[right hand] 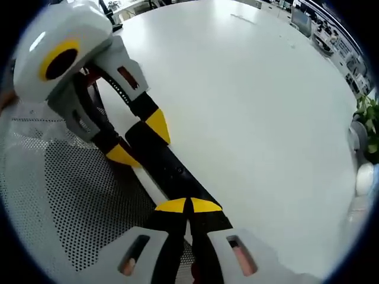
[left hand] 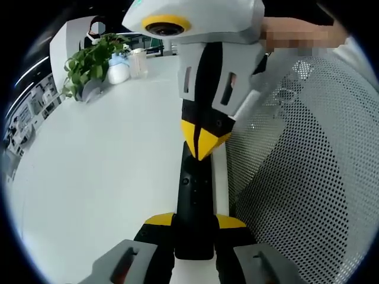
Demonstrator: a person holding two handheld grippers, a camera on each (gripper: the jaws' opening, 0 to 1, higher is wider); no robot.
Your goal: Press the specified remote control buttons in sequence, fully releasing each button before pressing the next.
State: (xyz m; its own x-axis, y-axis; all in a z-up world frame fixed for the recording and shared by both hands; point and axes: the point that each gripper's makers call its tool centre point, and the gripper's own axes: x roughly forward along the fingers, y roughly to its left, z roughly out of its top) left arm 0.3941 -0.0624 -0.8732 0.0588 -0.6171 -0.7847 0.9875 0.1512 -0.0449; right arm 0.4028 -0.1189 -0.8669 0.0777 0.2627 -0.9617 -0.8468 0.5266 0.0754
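In the left gripper view, our left gripper (left hand: 194, 228) has its yellow-tipped jaws closed on the near end of a long black remote control (left hand: 195, 204), one jaw at each side. The remote runs away from us along the edge of the white table (left hand: 100, 171), beside a white mesh chair back (left hand: 308, 177). At its far end our right gripper (left hand: 205, 142) comes down with its jaws brought together, the yellow tips resting on the remote's face.

In the right gripper view, the right gripper (right hand: 188, 207) shows its tips touching each other over the remote control (right hand: 172, 171), while the left gripper (right hand: 141, 141) clamps the far end.

A potted plant (left hand: 89, 62) and a white jar (left hand: 118, 72) stand at the table's far side.
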